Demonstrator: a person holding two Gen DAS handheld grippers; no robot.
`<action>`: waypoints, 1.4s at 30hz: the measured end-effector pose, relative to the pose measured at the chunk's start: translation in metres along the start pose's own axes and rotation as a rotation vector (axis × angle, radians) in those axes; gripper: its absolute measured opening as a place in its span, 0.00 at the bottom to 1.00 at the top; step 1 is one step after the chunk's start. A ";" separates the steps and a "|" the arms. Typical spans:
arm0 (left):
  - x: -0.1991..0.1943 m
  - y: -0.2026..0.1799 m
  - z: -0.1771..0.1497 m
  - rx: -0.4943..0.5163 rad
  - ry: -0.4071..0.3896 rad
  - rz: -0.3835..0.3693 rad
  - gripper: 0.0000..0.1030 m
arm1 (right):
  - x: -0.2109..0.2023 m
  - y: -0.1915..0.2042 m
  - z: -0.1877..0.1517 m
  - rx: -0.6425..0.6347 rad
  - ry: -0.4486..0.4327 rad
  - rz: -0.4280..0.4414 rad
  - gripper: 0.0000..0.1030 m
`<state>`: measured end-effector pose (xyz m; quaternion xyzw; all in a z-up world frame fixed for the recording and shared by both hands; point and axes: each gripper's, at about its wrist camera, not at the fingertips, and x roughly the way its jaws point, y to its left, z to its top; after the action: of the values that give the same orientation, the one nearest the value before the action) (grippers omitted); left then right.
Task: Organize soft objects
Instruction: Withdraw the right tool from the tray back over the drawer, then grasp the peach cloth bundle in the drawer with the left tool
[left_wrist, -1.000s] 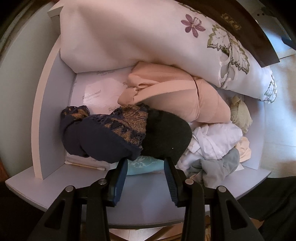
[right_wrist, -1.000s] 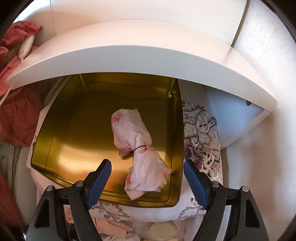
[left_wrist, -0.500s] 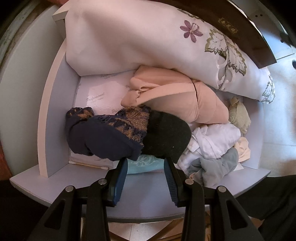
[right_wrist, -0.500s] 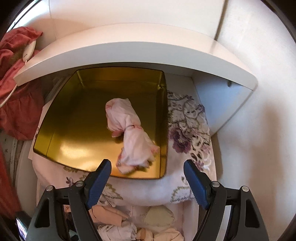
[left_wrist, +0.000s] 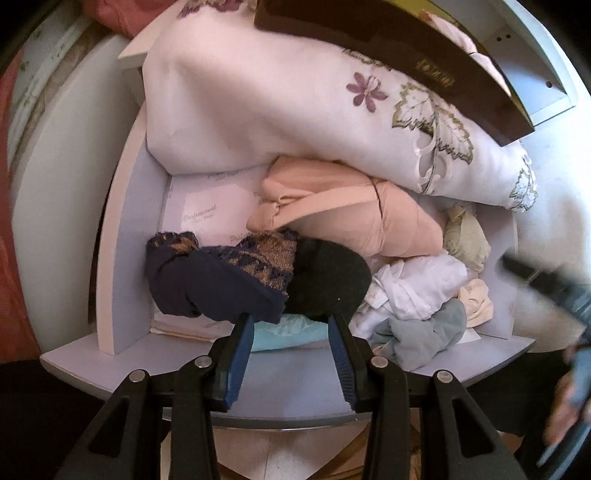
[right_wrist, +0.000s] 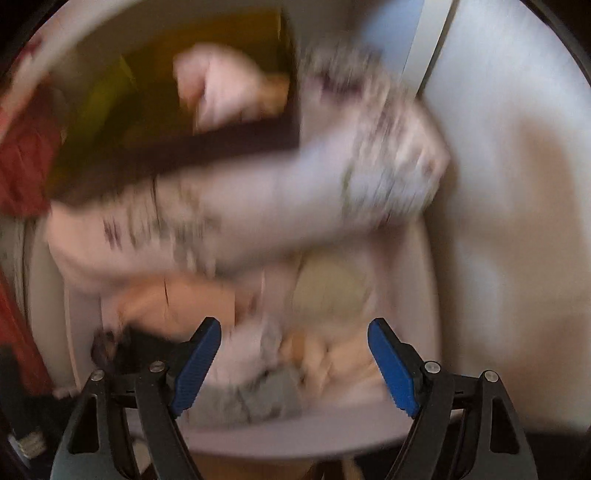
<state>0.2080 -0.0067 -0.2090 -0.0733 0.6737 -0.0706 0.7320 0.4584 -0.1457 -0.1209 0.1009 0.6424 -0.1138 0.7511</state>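
Note:
An open drawer holds soft clothes. A navy lace garment and a black sock lie at its front left, a peach bundle behind them, white cloth and grey-blue cloth at the right. My left gripper is open just in front of the navy and black items, over a light blue cloth. My right gripper is wide open and empty above the drawer's right side; its view is blurred. A pink knotted bundle lies in a gold tin.
A large white floral pillow lies across the back of the drawer, with the brown-sided tin resting on it. A red cloth hangs at the left. A white wall is at the right.
My right gripper has pulled back and down from the gold tin toward the drawer, moving fast. My left gripper has drawn back slightly; the right gripper now shows at its right edge.

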 end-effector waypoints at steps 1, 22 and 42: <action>-0.003 0.000 0.000 0.000 -0.009 -0.003 0.42 | 0.007 0.001 -0.005 -0.002 0.023 0.000 0.80; 0.013 -0.064 0.065 0.440 0.062 -0.011 0.52 | 0.053 0.010 -0.046 -0.015 0.173 0.003 0.84; 0.059 -0.080 0.057 0.787 0.130 0.099 0.26 | 0.063 0.009 -0.044 0.005 0.195 0.028 0.86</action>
<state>0.2691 -0.0959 -0.2457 0.2497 0.6427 -0.2925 0.6625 0.4294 -0.1264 -0.1903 0.1225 0.7106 -0.0947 0.6864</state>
